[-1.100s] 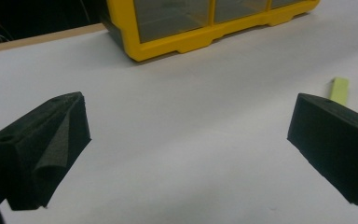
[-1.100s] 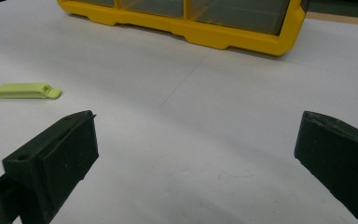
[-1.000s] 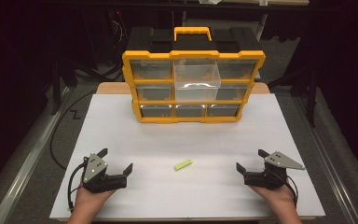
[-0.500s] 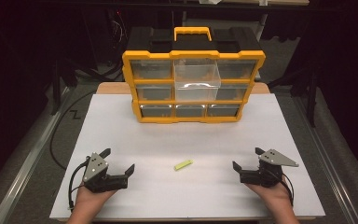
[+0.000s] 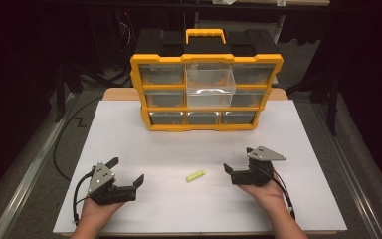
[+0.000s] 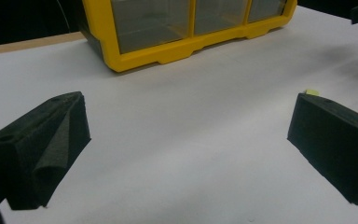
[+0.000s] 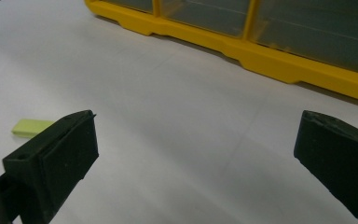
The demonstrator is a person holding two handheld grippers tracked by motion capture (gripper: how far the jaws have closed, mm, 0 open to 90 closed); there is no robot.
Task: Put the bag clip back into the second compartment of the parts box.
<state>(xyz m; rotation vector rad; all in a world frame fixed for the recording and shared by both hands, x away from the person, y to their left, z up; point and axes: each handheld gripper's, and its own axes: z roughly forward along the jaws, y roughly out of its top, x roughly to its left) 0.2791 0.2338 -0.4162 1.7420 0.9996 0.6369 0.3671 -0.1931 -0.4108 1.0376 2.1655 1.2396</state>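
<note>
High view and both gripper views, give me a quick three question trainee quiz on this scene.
1. True or false: the left gripper is shut on the green piece.
2. Which gripper is nearer the green piece: A left, B right?
3. Fill in: the clear centre drawer of the yellow organizer is pulled ____.

Key: 1 false, both grippers are open and the piece lies free on the white table. 2 B. 3 out.
</note>
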